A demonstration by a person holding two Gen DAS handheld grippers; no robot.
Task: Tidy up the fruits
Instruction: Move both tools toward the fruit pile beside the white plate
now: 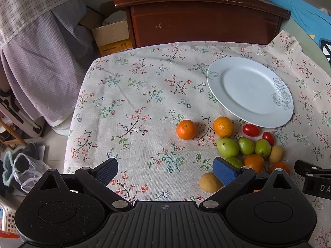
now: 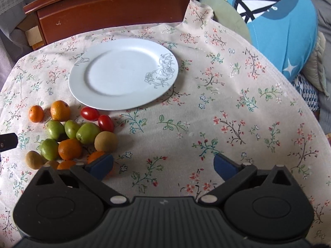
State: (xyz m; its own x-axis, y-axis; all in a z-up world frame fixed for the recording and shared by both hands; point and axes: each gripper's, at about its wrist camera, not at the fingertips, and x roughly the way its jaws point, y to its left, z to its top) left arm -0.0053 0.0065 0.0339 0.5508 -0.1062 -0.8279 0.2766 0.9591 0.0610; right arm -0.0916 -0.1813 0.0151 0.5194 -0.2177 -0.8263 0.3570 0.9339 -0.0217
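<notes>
A white plate (image 1: 215, 80) (image 2: 78, 82) lies empty on the floral tablecloth. In front of it sits a cluster of fruit: oranges (image 1: 223, 126) (image 2: 60, 110), green fruits (image 1: 227, 147) (image 2: 88, 133), two red cherry tomatoes (image 1: 251, 130) (image 2: 89, 113) and brown kiwis (image 1: 210, 183) (image 2: 106, 141). One orange (image 1: 186, 129) lies apart to the left. My left gripper (image 1: 165, 171) is open and empty, just left of the cluster. My right gripper (image 2: 163, 165) is open and empty, just right of the cluster; part of it shows in the left wrist view (image 1: 312, 175).
A dark wooden cabinet (image 1: 198, 18) (image 2: 115, 6) stands behind the table. A cardboard box (image 1: 111, 35) and hanging cloth are at the left. A blue cushion (image 2: 277, 20) lies at the right. The table edge drops off at the left (image 1: 74, 111).
</notes>
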